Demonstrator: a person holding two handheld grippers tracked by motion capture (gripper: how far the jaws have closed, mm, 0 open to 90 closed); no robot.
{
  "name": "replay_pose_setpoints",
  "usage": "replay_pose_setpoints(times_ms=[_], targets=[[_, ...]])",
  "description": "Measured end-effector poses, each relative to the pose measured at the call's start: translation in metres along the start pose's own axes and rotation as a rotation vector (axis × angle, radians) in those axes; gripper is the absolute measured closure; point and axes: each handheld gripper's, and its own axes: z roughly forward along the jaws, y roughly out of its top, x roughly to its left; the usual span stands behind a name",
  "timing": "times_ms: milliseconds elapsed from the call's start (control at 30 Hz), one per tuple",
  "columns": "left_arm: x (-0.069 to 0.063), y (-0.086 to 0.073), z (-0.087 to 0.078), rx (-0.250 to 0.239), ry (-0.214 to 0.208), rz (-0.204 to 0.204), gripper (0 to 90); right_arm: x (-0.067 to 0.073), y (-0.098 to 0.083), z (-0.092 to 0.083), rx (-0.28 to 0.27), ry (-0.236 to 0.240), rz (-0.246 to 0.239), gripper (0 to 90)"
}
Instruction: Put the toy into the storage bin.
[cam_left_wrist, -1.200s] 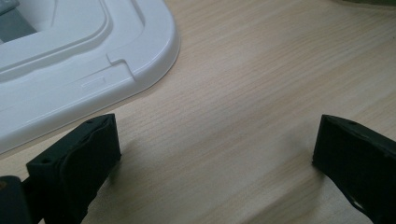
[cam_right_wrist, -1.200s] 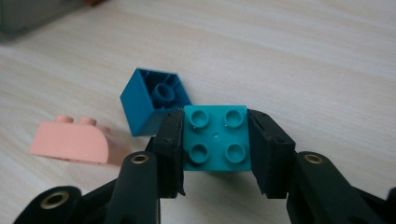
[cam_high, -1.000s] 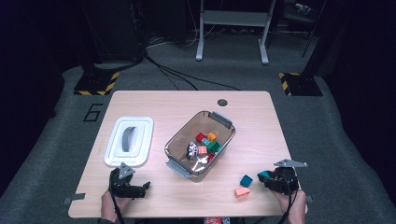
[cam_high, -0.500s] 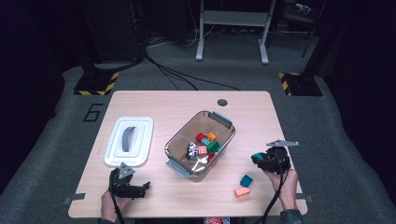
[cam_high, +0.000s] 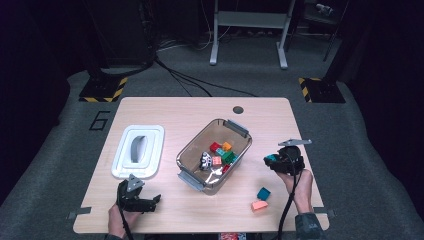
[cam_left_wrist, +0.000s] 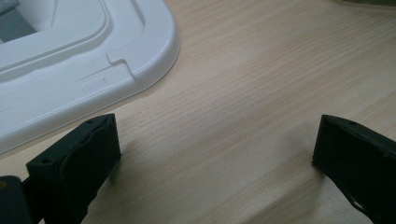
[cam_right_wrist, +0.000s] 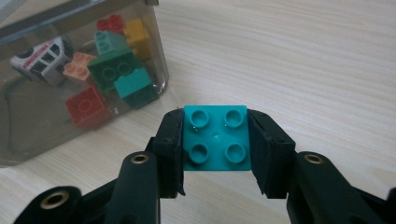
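My right gripper (cam_right_wrist: 215, 135) is shut on a teal four-stud brick (cam_right_wrist: 215, 138), pinched by its two sides with the studs facing the camera. In the high view this gripper (cam_high: 276, 160) hangs above the table, right of the clear plastic bin (cam_high: 192, 178), with the teal brick (cam_high: 270, 158) at its tip. The bin (cam_right_wrist: 28, 144) holds several coloured bricks and a small white toy car (cam_right_wrist: 42, 55). My left gripper (cam_high: 150, 202) rests near the table's front left edge. Its jaws stand wide apart over bare wood (cam_left_wrist: 215, 144).
A white lid (cam_high: 139, 150) lies left of the bin, and its corner (cam_left_wrist: 70, 60) is just beyond my left jaws. A dark teal brick (cam_high: 263, 193) and a salmon brick (cam_high: 259, 205) lie on the table at the front right. A round hole (cam_high: 238, 109) sits near the far edge.
The right gripper has lifted and moved away from the front edge toward the bin, carrying the teal brick. The left gripper has stayed still.
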Motion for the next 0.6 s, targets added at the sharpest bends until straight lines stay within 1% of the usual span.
replay_pose_setpoints(times_ms=[33, 67, 167, 200, 233, 400, 500, 533, 600], targets=[[0.000, 0.000, 0.000, 0.000, 0.000, 0.000, 0.5, -0.001, 0.001, -0.001, 0.004, -0.009, -0.023, 58.8], [0.000, 0.000, 0.000, 0.000, 0.000, 0.000, 0.6, 0.000, 0.003, -0.002, 0.001, -0.008, -0.019, 58.8], [0.000, 0.000, 0.000, -0.003, 0.001, -0.001, 0.6, 0.002, 0.010, -0.005, -0.004, -0.014, -0.033, 58.8], [0.000, 0.000, 0.000, -0.002, 0.001, -0.001, 0.6, 0.003, 0.013, -0.006, -0.010, -0.012, -0.028, 58.8], [0.000, 0.000, 0.000, -0.003, 0.001, -0.001, 0.6, 0.003, 0.015, -0.008, -0.013, -0.015, -0.037, 58.9], [0.000, 0.000, 0.000, -0.001, 0.000, -0.001, 0.6, 0.006, 0.029, -0.015, -0.028, -0.019, -0.040, 58.9], [0.000, 0.000, 0.000, 0.000, -0.001, 0.000, 0.6, 0.008, 0.038, -0.020, -0.041, -0.019, -0.055, 58.8], [0.000, 0.000, 0.000, -0.001, 0.000, 0.000, 0.6, 0.008, 0.041, -0.020, -0.046, -0.022, -0.069, 58.8], [0.000, 0.000, 0.000, 0.001, -0.001, 0.000, 0.6, 0.011, 0.046, -0.023, -0.047, -0.018, -0.059, 58.8]])
